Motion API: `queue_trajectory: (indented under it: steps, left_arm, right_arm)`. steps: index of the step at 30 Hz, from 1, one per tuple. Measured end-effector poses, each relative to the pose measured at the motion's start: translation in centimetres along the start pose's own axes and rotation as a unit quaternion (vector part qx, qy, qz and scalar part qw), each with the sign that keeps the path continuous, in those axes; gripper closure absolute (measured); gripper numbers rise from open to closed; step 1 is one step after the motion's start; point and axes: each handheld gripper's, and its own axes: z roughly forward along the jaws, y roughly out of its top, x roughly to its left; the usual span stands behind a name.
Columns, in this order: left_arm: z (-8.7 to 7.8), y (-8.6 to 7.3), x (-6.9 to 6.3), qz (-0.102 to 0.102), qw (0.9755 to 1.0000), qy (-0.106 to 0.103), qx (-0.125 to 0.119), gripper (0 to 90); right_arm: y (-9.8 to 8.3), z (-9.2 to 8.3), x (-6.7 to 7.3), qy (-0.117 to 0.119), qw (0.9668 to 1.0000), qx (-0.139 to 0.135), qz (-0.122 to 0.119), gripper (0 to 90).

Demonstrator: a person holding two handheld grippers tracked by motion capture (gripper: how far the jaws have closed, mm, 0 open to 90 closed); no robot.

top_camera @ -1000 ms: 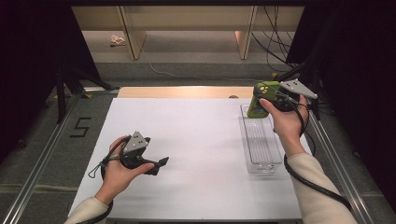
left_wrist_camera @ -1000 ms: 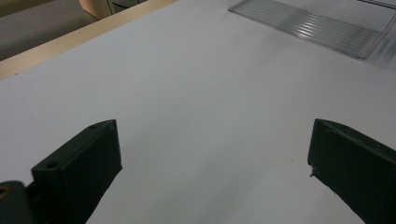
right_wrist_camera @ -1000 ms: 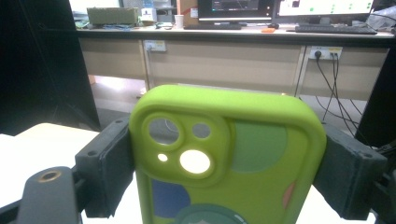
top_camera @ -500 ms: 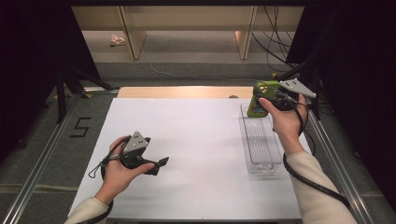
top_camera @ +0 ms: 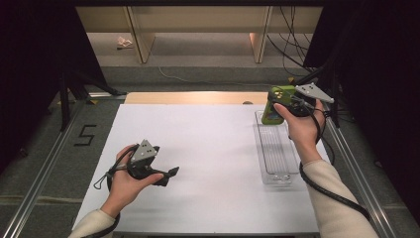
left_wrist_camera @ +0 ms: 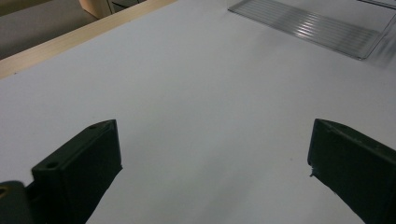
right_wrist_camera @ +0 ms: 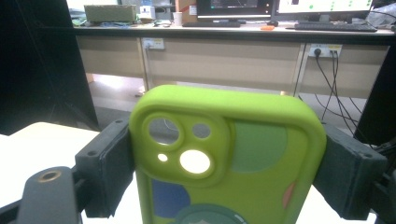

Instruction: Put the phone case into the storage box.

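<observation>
The high view looks down and forward over the white table point(top_camera: 208, 148). The left gripper view skims it closely, sharing the clear ribbed plastic tray point(left_wrist_camera: 313, 28) upper right. The right gripper view faces level outward.

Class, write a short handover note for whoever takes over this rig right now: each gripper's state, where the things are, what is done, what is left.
Right gripper: shut on the green phone case, held above the far end of the clear tray.
Left gripper: open, nothing between its jaws, low over the white table.
Done: case gripped and off the table.
Left: probably setting it in the tray, which holds nothing yet.
</observation>
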Motion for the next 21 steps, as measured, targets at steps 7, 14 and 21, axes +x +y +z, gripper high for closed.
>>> queue_trajectory:
  steps: [7,14,21]
  left_arm:
    - [0.0,-0.01,0.03,0.0,1.0,0.0,0.001,2.2]
    - [0.0,0.0,0.01,0.0,1.0,0.0,0.0,2.2]
    - [0.0,-0.03,0.03,0.0,1.0,0.0,0.001,2.2]
  right_arm:
    - [-0.06,0.16,-0.02,-0.001,1.0,0.002,0.0,17.2]
    - [-0.21,0.43,0.07,0.0,1.0,0.004,-0.003,17.2]
    - [-0.23,0.68,0.13,0.0,1.0,0.005,-0.002,17.2]
